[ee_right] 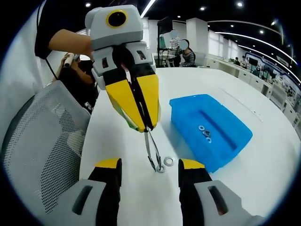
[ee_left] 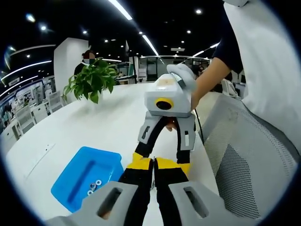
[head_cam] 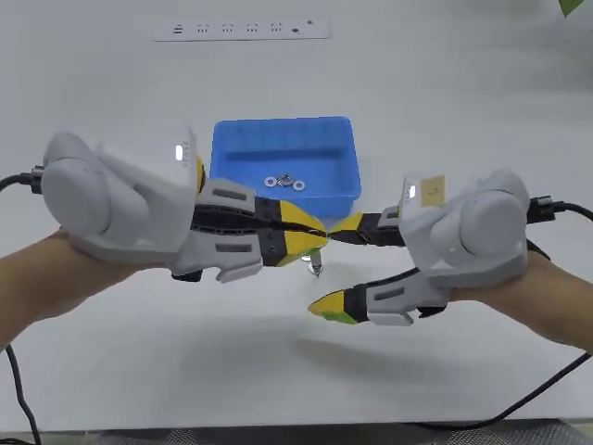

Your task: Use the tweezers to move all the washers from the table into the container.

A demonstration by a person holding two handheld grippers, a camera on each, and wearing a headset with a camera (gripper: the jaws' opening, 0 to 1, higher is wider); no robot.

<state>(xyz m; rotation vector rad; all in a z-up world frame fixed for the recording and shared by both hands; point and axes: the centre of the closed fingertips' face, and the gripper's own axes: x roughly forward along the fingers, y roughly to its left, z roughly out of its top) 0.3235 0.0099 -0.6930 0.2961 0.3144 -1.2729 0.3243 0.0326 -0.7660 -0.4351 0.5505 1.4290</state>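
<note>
Blue plastic marks the goal: the container (head_cam: 338, 199) sits on the white tabletop (head_cam: 185, 352) just beyond the two grippers, with a small cluster of washers (head_cam: 284, 182) lying on its floor. From where I stand, the left gripper (ee_right: 143, 125) has its yellow jaws pressed together on the upper end of the tweezers (ee_right: 150, 148). That grip leaves the thin legs free to reach down to the tabletop. In the right gripper view the tweezer tips meet the surface at a washer (ee_right: 161, 168), and what looks like a second ring (ee_right: 169, 161) lies touching it or just beside it. I cannot tell whether the tips have closed on the metal or only rest against it.

The right gripper (head_cam: 332, 267) faces the left one head-on with its jaws spread wide and nothing between them, one jaw on either side of the spot where the tweezers work. My guess is that it is held there to steady or guide the tool, or simply to wait out of the way. The loose washers lie near the container's front wall, so the carry should be short. I would say the job is partway done, and the step in hand is the pickup. A thin flat ring could easily slip from such fine tips.
</note>
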